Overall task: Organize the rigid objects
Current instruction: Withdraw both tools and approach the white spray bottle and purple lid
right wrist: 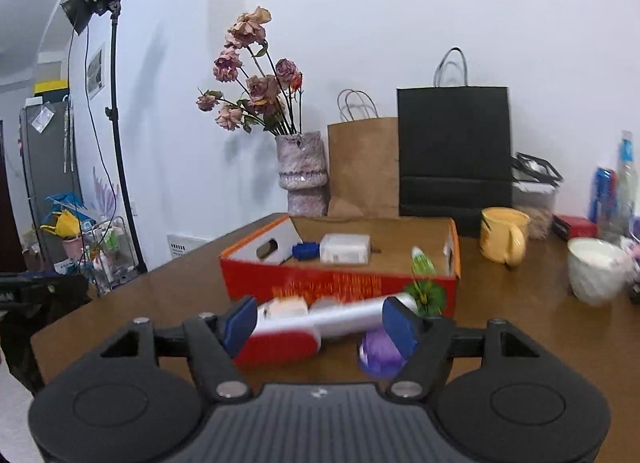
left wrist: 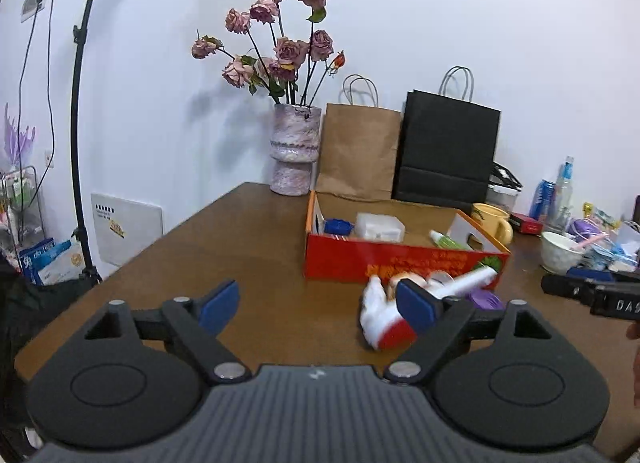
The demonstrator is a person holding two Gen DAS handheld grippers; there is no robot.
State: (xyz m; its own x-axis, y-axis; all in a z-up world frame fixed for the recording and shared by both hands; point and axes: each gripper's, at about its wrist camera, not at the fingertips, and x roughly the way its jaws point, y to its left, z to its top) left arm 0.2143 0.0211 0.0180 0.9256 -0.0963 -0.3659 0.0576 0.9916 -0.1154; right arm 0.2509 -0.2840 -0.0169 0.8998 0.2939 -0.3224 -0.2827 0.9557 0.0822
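Left wrist view first. Left gripper [left wrist: 318, 303] spread wide over the brown table [left wrist: 248, 239], nothing between its blue pads [left wrist: 219, 305], nothing held. Just past the right-hand pad, a white and red bottle [left wrist: 378, 323] lying on its side on the table, blurred, its long white nozzle [left wrist: 470, 281] aimed at the red cardboard box [left wrist: 400, 261]. A purple lid [left wrist: 486, 299] tucked beside it. Inside the box: a blue cap [left wrist: 338, 226], a white plastic case [left wrist: 378, 226], a green and white tube [left wrist: 446, 240]. Behind the box, a vase of dried roses [left wrist: 295, 149], a brown paper bag [left wrist: 358, 151], a black paper bag [left wrist: 446, 147]. Off to the right, a yellow mug [left wrist: 494, 221] and a white bowl [left wrist: 560, 251].

Over to the right wrist view. Right gripper [right wrist: 320, 327] parted too, fairly wide. White and red bottle [right wrist: 288, 333] lying across the gap between the pads, on the table, close in front of the red box [right wrist: 340, 283]. Cannot tell through the blur whether the pads touch it; no squeeze visible. Purple lid [right wrist: 378, 355] near the right-hand pad. Yellow mug [right wrist: 502, 239] and white bowl [right wrist: 596, 271] to the right of the box.
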